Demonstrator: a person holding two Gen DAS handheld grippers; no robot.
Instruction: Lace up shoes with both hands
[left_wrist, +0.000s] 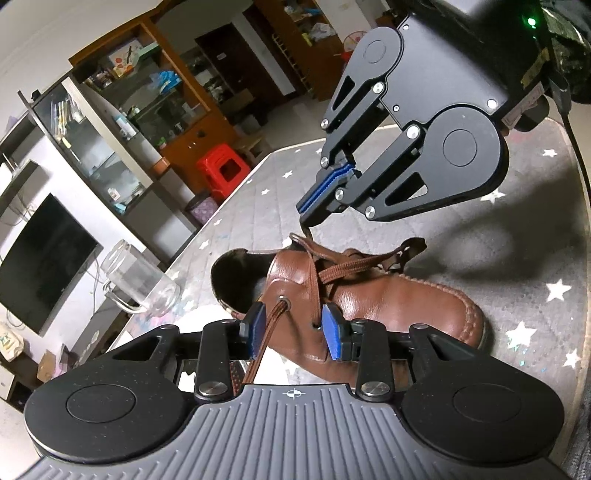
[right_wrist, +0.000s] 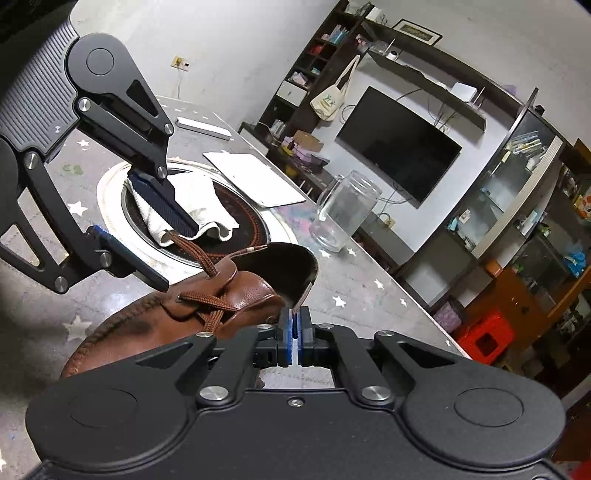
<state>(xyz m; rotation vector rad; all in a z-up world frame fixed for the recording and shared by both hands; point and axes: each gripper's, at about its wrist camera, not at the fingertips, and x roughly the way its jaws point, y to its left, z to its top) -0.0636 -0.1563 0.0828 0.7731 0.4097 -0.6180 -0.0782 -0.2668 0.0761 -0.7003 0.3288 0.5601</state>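
Note:
A brown leather shoe (left_wrist: 388, 299) (right_wrist: 147, 325) lies on the star-patterned table cover, its opening toward the glass jar. Brown laces (left_wrist: 314, 273) (right_wrist: 207, 299) cross over its tongue. My left gripper (left_wrist: 293, 330) (right_wrist: 173, 258) stands open at the shoe's near side. One lace end runs from an eyelet back between its blue pads (left_wrist: 332, 332), close to the left one, and is not pinched. My right gripper (left_wrist: 310, 218) (right_wrist: 294, 321) hovers over the far side of the shoe. It is shut on the other lace end, which rises to its tip.
An empty glass jar (left_wrist: 140, 284) (right_wrist: 343, 214) stands beside the shoe near the table edge. A white cloth (right_wrist: 192, 206) lies in a round inset in the table (left_wrist: 535, 295), with a flat white board (right_wrist: 255, 177) behind it. A red stool (left_wrist: 225, 170) sits on the floor beyond.

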